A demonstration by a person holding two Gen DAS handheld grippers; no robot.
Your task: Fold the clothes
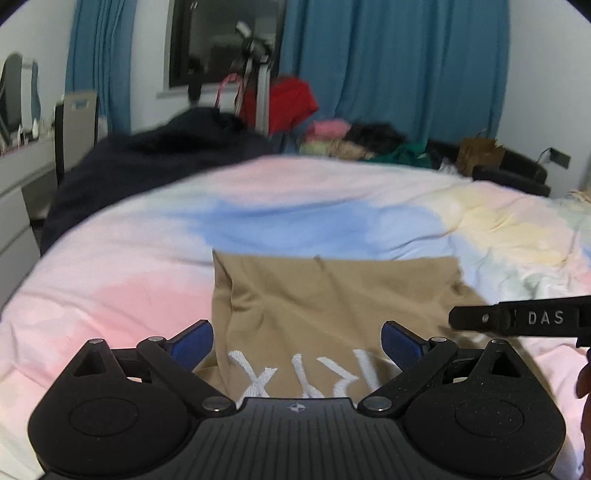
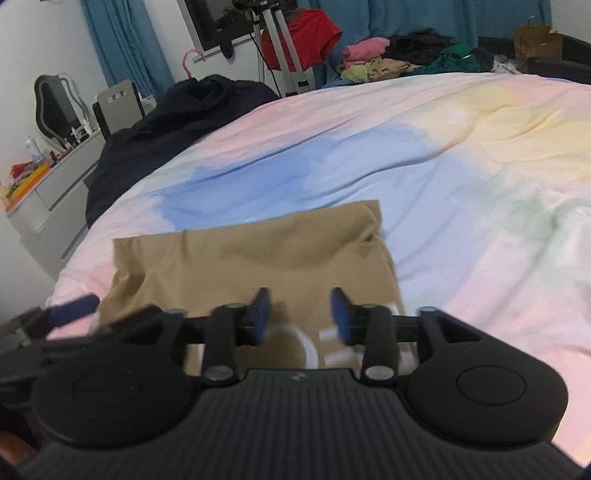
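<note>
A tan garment (image 1: 325, 302) with white lettering lies folded into a rough rectangle on the pastel bedspread (image 1: 147, 258); it also shows in the right wrist view (image 2: 251, 258). My left gripper (image 1: 297, 343) is wide open just above the garment's near edge, holding nothing. My right gripper (image 2: 301, 314) is open with a narrower gap, above the garment's near right part, holding nothing. The right gripper's finger (image 1: 517, 319) shows at the right edge of the left wrist view, and the left gripper's blue pad (image 2: 74, 306) shows at the left of the right wrist view.
A dark blanket (image 2: 177, 118) lies at the bed's far left. A pile of clothes (image 2: 399, 55) sits at the far edge near a red garment (image 2: 306, 33) on a tripod. A grey dresser (image 2: 48, 195) stands left. Blue curtains (image 1: 388, 62) hang behind.
</note>
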